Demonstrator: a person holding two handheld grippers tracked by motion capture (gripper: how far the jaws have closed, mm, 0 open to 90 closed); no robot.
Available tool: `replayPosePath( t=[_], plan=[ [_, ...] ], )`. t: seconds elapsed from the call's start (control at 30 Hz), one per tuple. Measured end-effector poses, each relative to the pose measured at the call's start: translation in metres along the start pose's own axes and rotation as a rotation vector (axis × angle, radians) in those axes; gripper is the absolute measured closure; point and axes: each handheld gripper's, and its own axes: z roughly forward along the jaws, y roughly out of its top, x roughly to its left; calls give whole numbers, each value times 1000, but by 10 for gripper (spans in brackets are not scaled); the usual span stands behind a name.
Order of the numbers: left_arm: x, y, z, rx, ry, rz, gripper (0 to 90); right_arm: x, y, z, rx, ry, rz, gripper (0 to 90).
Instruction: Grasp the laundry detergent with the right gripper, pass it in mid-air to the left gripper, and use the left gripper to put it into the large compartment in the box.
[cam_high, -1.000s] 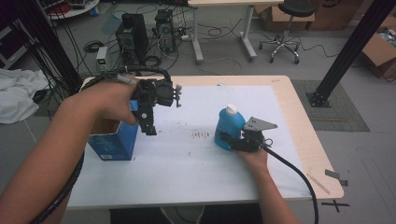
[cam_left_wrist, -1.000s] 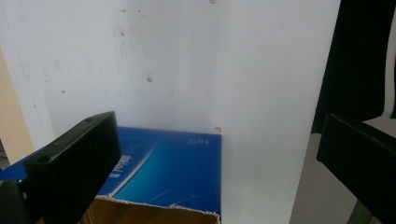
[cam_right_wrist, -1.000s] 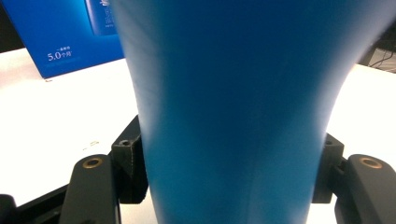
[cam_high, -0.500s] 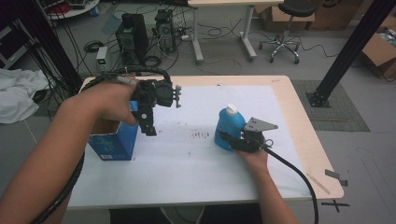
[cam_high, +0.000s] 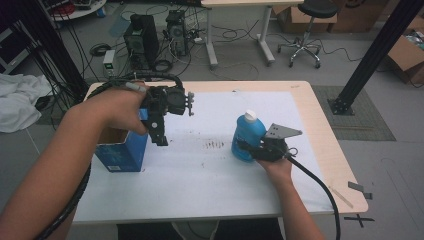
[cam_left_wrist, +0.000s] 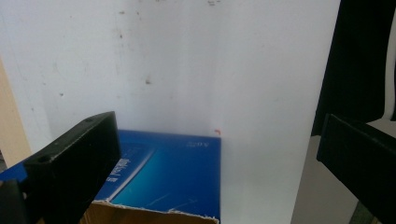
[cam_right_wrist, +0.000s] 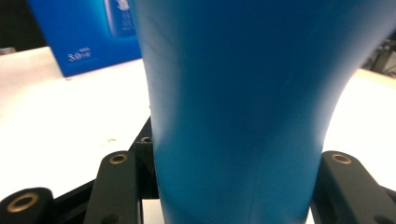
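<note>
The high view is evenly, softly lit, probably from overhead; faint shadows are cast under the box (cam_high: 120, 150). Its edges are slightly bowed. In the right gripper view the bottle (cam_right_wrist: 243, 107) is blurred by closeness. Glare is seen at 12 o'clock on the table (cam_left_wrist: 187, 60).

- The bottle (cam_high: 247, 136) stands upright on the right half of the table (cam_high: 220, 200).
- The open box (cam_high: 120, 150) stands on the left half, well apart from the bottle.
- The right gripper (cam_high: 250, 148) sits just before the bottle, jaws either side of it.
- The left gripper (cam_high: 159, 135) hangs over the box's right edge.
</note>
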Motion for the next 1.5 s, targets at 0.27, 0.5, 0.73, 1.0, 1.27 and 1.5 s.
replayPosePath(
  t=[0.27,0.5,0.73,1.0,1.27,1.5],
  plan=[
    [0,7,-2,0,1,13,1,1,35,-37,17,62,-93,466],
    [-3,15,-5,0,2,30,1,1,53,-61,31,115,-112,466],
    [-6,20,-5,2,-6,40,1,13,66,-69,44,193,-156,466],
    [-10,25,-7,3,-8,51,1,41,69,-48,64,315,-186,465],
    [-15,28,-4,-2,-16,61,1,65,61,-10,39,390,-183,464],
    [-20,27,-1,-3,-28,62,1,80,53,24,39,438,-174,464]
  ],
)
